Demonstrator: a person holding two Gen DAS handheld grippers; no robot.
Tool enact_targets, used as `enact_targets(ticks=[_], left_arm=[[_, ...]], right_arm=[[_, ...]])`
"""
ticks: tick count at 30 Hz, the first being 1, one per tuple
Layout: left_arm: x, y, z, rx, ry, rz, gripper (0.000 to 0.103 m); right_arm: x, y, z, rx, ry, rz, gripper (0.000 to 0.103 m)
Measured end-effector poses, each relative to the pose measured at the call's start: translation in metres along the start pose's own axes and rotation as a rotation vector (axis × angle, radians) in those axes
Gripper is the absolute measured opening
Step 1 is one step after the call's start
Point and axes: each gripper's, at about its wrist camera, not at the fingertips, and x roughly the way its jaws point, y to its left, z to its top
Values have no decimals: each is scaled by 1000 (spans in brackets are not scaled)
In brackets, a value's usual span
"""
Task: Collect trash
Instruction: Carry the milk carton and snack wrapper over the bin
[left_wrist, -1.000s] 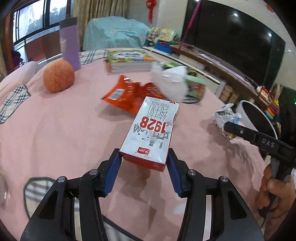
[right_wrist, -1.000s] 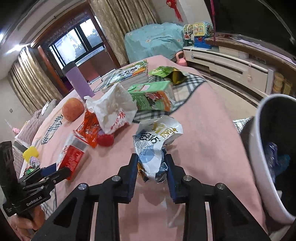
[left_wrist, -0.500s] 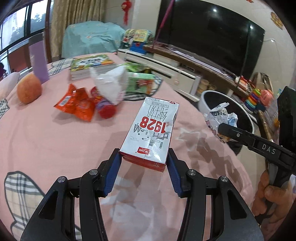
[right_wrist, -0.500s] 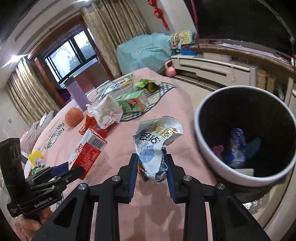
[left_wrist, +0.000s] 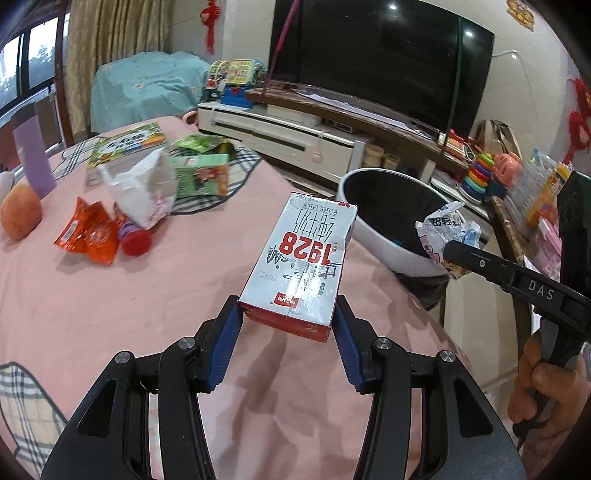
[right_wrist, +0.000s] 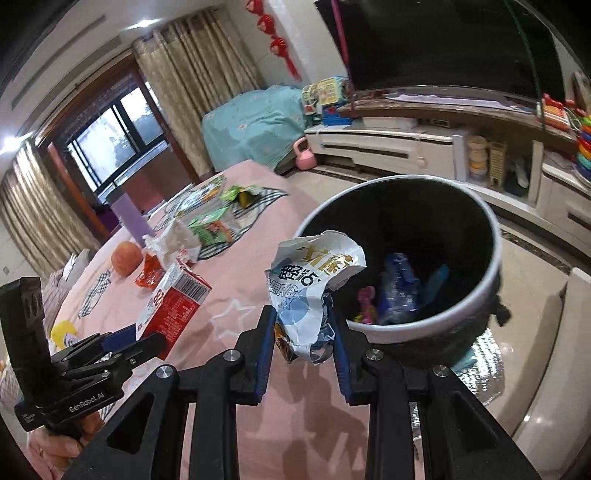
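The left gripper (left_wrist: 288, 325) is closed on the lower end of a red and white milk carton (left_wrist: 303, 258), and holds it above the pink tablecloth (left_wrist: 129, 295) near the table edge. The right gripper (right_wrist: 304, 343) is narrowly closed on a crumpled white and blue snack wrapper (right_wrist: 310, 280), which hangs just beside the rim of the trash bin (right_wrist: 484, 229). Inside the bin lie a blue wrapper (right_wrist: 399, 288) and something pink (right_wrist: 365, 299). An orange wrapper (left_wrist: 86, 236), a white bag (left_wrist: 144, 192) and a green carton (left_wrist: 201, 173) lie on the table.
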Motion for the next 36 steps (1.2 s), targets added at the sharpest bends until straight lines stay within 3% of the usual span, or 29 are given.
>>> enact_targets(ticks=[10,36], left_arm=[[7,-33,18,58,-8,-21,49],[48,-95,52,183,29,-27,49]], right_arm=[[-13,-30,8,36,-35,-35,29],[-1,-65,32,41,-16,-68,30]])
